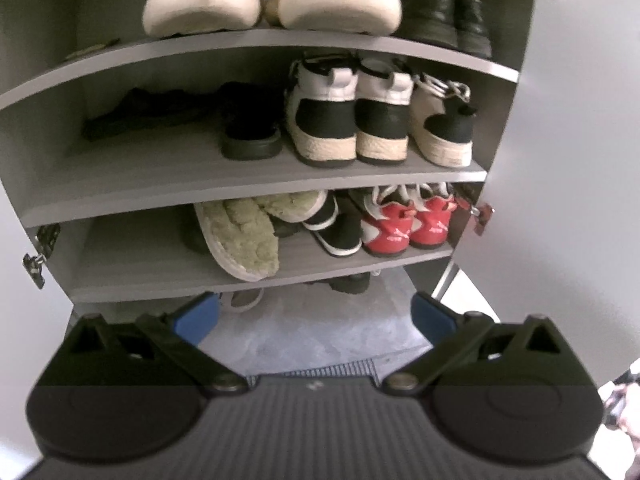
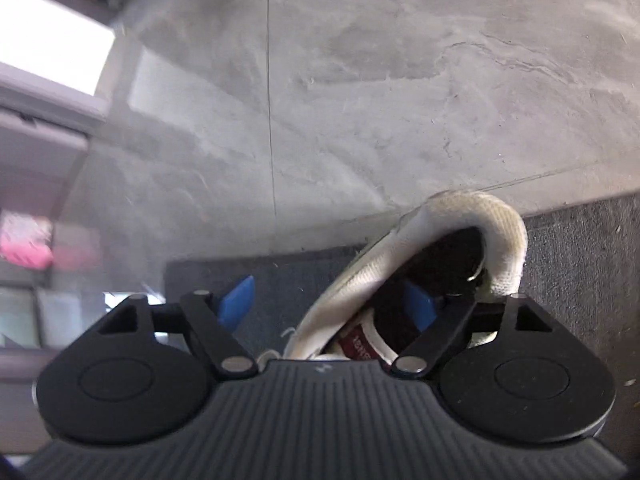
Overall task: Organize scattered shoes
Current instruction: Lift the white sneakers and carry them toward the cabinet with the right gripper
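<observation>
Grey floor beneath steeply down-tilted right hand-held gripper, jaws apart astride white sneaker's collar.

A grey cabinet stands open, with 3 grey shelves in view and its pale doors swung out at both sides, metal hinges at their inner edges. The floor is grey mottled stone tile with thin seams. A dark ribbed mat lies on it, its far edge along a seam. Bright light falls through an opening at the upper left of the right wrist view.
</observation>
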`<action>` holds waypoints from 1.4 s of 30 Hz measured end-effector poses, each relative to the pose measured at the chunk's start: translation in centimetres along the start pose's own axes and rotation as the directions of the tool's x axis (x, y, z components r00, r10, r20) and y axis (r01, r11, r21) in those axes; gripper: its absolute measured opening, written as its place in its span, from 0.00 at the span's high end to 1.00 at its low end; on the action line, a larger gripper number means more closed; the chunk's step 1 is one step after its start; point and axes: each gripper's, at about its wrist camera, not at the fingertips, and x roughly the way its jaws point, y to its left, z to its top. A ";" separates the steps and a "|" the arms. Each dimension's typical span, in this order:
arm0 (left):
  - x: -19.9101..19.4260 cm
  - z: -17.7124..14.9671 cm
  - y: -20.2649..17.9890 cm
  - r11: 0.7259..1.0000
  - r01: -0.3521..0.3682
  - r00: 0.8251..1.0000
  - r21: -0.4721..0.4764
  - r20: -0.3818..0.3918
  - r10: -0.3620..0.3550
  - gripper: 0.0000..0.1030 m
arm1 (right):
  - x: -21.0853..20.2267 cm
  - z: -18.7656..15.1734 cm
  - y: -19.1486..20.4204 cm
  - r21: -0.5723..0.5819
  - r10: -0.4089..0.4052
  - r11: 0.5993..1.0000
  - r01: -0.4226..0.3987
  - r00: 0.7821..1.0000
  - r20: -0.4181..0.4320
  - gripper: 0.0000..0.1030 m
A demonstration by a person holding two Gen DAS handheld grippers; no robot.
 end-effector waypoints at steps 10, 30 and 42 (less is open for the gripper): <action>1.3 0.5 0.3 0.999 0.015 1.000 -0.041 -0.026 -0.016 0.00 | -4.1 -2.5 -2.9 -0.099 0.113 0.990 -0.099 0.983 0.143 0.71; 3.7 1.0 0.0 0.988 0.127 0.987 -0.088 -0.084 -0.134 0.00 | -28.3 -13.7 -6.6 -0.802 0.450 0.585 0.117 0.776 0.442 0.84; 4.6 2.2 1.8 0.987 0.082 0.993 -0.141 -0.073 -0.093 0.00 | -30.2 -23.7 -4.9 -0.964 0.501 0.149 -0.220 0.857 -0.118 0.84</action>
